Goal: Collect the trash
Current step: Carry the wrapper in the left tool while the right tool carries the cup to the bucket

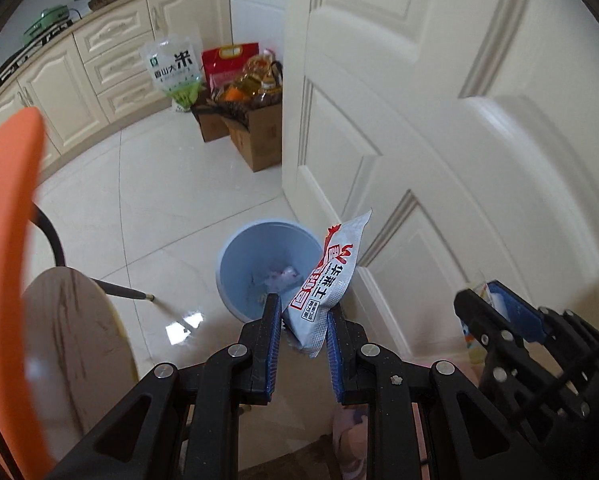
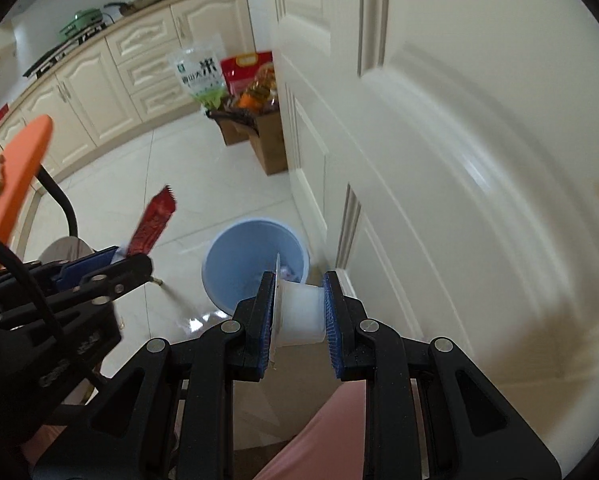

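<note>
Already some scraps lie in the blue bin (image 1: 259, 268) by the door. A snack wrapper (image 1: 325, 284) is pinched by the left gripper (image 1: 301, 332), a white cup (image 2: 301, 312) by the right gripper (image 2: 297, 316) — both held above the bin, neither yet dropped.

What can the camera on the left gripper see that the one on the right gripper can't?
Only the left view shows the printed white face of the snack wrapper clamped in the left gripper. Only the right view shows plainly the white plastic cup squeezed in the right gripper. Both show the blue bin, the white door beside it, and the cardboard boxes.
</note>
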Available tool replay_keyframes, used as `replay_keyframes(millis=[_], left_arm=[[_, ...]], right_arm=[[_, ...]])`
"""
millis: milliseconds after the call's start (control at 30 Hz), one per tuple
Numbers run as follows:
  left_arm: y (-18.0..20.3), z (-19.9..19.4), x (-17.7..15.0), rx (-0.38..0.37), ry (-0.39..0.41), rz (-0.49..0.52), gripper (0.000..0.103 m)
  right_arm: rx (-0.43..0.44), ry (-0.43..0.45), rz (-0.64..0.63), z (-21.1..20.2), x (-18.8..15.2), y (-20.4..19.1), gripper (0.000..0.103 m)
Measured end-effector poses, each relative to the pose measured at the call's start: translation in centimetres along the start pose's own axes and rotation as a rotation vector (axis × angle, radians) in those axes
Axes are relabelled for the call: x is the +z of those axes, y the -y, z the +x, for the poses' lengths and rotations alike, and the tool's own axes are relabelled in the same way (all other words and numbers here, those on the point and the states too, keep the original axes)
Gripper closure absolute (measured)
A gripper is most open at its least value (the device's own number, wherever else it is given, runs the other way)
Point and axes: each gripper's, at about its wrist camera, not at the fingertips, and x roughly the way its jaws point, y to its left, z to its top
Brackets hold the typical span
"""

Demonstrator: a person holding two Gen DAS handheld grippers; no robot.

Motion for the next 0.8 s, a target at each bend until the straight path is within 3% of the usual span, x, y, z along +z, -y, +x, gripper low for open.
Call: replay_keyframes(millis=[67, 233, 367, 500, 667, 800], left_arm=[[0.6, 2.7, 1.2, 0.026, -0.003, -0.010, 0.086], [0.0, 9.2, 3.0, 0.004, -0.038, -0.060, 0.086], [-2.5, 14.9, 4.4, -0.053, -0.082, -0.092, 0.086], [-4.9, 20.3, 5.5, -0.018, -0.138, -0.118, 0.086], [-6.4, 25.7, 7.0, -0.027, -0.182, -0.161, 0.084], [-7.4, 29.5, 7.7, -0.061, -0.220, -0.192, 0.081]], right_arm=[[-0.026, 0.009, -0.011, 1.5, 0.4, -0.1, 0.081], [-0.033, 0.001, 0.002, 5.5, 1.2, -0.5, 0.081], [0.015, -0.002, 0.018, 9.9, 2.1, -1.1, 0.081], [0.045, -0.052, 0.030, 15.2, 3.3, -1.7, 0.081], [0.153, -0.105, 0.042, 20.1, 3.8, -2.0, 0.081], [0.170, -0.151, 0.025, 22.9, 3.9, -2.6, 0.077]])
